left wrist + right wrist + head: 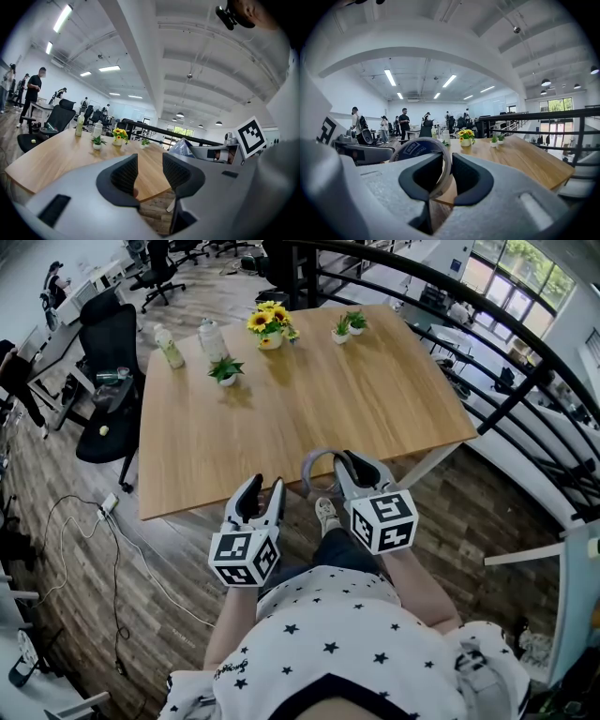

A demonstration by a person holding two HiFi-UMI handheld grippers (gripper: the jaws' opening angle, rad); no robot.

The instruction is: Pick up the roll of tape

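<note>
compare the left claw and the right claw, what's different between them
The right claw is shut on the roll of tape, pinching its wall; the left claw holds nothing. The left claw's jaws stand clearly apart, while the right claw's jaws are nearly together around the tape. Shared: both are grey with dark jaws and point toward the wooden table.

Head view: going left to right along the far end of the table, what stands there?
Yellow-green bottle → pale bottle → small potted plant → sunflower pot → second potted plant → third potted plant.
</note>
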